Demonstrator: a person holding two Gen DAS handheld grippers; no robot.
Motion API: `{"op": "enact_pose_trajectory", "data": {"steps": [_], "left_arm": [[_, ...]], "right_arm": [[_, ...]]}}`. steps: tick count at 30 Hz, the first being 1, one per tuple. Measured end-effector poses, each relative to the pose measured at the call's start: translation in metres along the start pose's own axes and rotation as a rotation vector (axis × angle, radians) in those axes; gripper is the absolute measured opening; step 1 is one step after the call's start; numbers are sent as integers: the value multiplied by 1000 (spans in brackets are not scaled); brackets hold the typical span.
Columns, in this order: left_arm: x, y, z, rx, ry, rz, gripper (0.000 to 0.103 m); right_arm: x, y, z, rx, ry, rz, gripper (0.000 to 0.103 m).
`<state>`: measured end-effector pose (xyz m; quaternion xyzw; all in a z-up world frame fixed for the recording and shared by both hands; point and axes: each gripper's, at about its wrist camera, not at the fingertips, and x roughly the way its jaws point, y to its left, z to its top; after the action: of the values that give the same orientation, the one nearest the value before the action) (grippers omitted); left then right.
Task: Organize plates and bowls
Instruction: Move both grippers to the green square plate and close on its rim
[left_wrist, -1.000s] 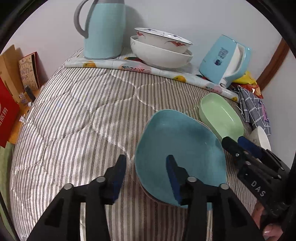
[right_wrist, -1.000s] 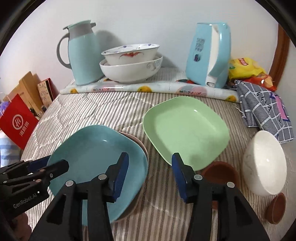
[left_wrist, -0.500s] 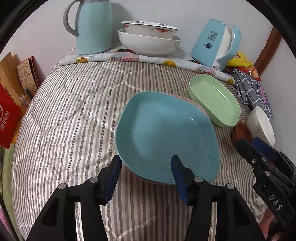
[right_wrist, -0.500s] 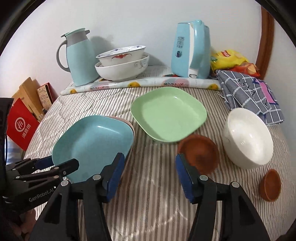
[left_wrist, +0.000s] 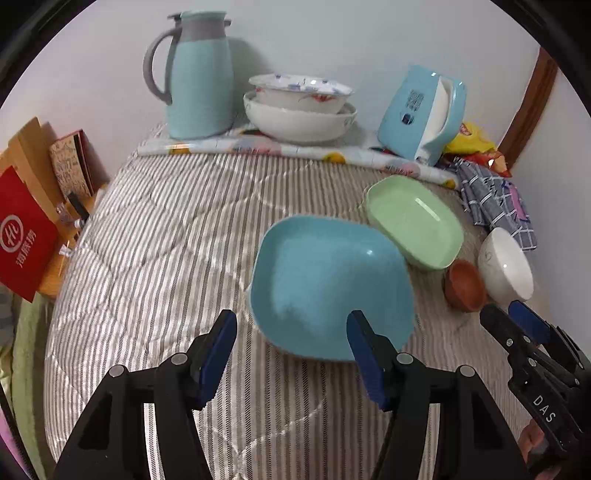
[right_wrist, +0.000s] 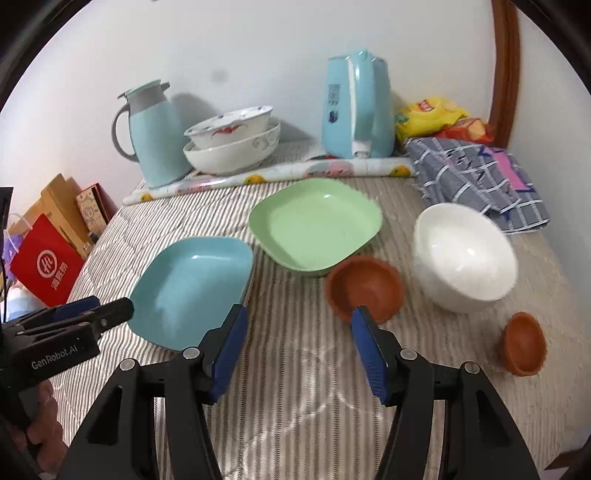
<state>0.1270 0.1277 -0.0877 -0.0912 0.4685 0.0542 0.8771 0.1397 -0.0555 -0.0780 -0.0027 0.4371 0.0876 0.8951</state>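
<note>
Both grippers, left (left_wrist: 291, 345) and right (right_wrist: 297, 341), hang empty, jaws just opened wider. The blue plate (left_wrist: 332, 284) sits just ahead of the left one, not gripped.

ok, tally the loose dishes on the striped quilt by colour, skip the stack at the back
blue plate: 1
green plate: 1
white bowl: 1
brown bowls: 2
Total: 5

Lying flat on striped quilt: blue sq. plate (right_wrist: 192, 288), nearest left. Sitting just beyond, to its right: green sq. plate (right_wrist: 314, 229), upright. Touching green's near edge: brown bowl (right_wrist: 364, 286), tilted. Resting beside it: white bowl (right_wrist: 463, 256), also tilted. Lying apart, far right: sm. brown bowl (right_wrist: 522, 347).
</note>
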Motion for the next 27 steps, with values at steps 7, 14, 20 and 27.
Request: {"op": "enact_pose_trajectory", "data": {"steps": [7,14,20,27], "left_arm": [[-20,-24,19,32,-87,-23,60],[-20,-51,40,81,-98,-55,60],[1,-64,57,112,-56,-71,60],[23,-68,80,135,-44,-84,60]], "right_arm": [[-26,-20,13,14,-75,-60,59],[-32,-42,29,38,-45,-80,59],[-18,-52,46,17,-6,-107,59],[1,-58,58,39,-7,-130,59]]}}
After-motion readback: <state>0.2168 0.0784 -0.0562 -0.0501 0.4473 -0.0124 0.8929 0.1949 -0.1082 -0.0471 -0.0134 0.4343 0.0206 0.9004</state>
